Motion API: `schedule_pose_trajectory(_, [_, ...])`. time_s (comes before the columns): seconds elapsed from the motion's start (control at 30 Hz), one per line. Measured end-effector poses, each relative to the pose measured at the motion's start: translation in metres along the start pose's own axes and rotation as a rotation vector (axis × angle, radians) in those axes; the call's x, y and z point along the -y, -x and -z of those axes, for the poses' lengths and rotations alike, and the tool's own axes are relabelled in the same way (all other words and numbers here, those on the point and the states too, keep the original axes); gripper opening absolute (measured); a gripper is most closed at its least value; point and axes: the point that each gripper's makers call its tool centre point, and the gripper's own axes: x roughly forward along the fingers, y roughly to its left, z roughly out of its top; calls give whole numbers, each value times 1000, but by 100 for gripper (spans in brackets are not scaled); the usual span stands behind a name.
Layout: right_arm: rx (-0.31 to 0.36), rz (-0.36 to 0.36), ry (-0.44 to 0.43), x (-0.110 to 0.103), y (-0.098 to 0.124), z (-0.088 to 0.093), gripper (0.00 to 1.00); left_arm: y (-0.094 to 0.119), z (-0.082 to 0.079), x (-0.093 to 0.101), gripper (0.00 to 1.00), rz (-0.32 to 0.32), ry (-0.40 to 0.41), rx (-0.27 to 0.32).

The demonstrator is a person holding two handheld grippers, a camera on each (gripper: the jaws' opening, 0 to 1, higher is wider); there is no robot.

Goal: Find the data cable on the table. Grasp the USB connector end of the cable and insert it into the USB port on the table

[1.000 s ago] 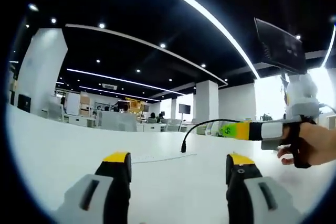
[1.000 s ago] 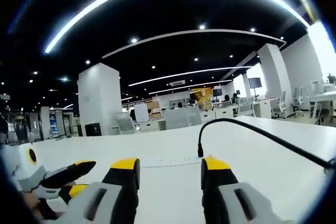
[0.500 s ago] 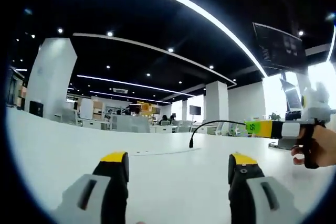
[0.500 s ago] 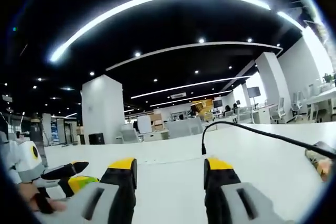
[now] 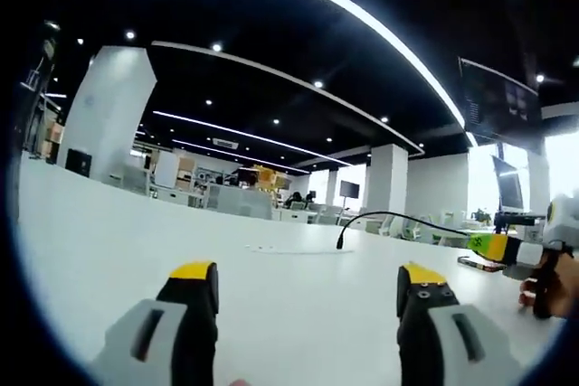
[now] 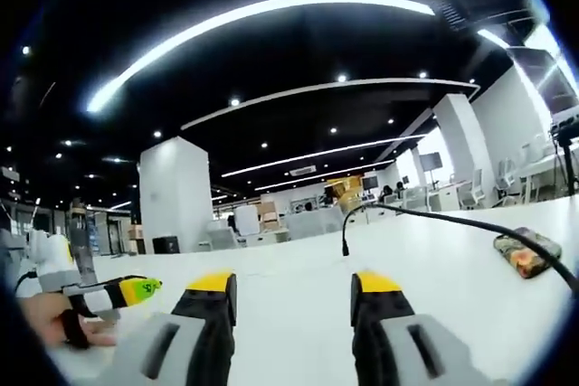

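The left tool (image 5: 308, 273) is riding low over the white table (image 5: 109, 250), its jaws spread wide with nothing between them. Ahead of it, slightly left of centre, a faint flat strip (image 5: 271, 249) is lying on the table; it is probably carrying the USB port, but it is too small to confirm. Right of the strip, the connector (image 5: 341, 243) appears to be hanging just clear of the table, tip pointing down. The cable (image 5: 398, 215) is arching up from it and running right toward the right tool (image 5: 487, 243), which a hand (image 5: 554, 279) is gripping. In the right gripper view, the right tool's jaws are also standing apart, pinching nothing. The connector is sitting almost straight ahead, just above the right jaw's tip, with the cable sweeping rightward past what looks like a phone (image 6: 523, 251). The connector's long axis is thus running roughly upright, across the line of approach. Judging from both views, the right tool is lying nearer and facing the connector more squarely. The strip is lying to the connector's left.
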Motion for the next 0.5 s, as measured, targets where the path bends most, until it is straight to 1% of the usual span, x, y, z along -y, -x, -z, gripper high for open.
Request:
schedule_pose_trajectory(0.07, [-1,7,-1,2,2,2,52,2,-3,2,82,0,-47,-13])
schedule_pose_trajectory(0.17, [2,0,-15,3,-2,1,53,4,-9,4,84,5,-70,-3])
schedule_pose_trajectory(0.2, [-11,2,-2,2,-5,3,54,4,-10,5,84,6,-80,-1])
schedule_pose_trajectory(0.27, [-11,-6,8,0,-5,3,56,4,-12,5,84,8,-99,-4])
schedule_pose_trajectory(0.37, [5,-10,27,-1,-4,-1,56,6,-12,4,85,4,-105,-8])
schedule_pose_trajectory(0.47, [20,5,13,3,-2,-5,56,6,-12,4,85,1,-97,-9])
schedule_pose_trajectory(0.5, [27,12,5,6,-1,-6,56,6,-12,4,85,-1,-108,-12])
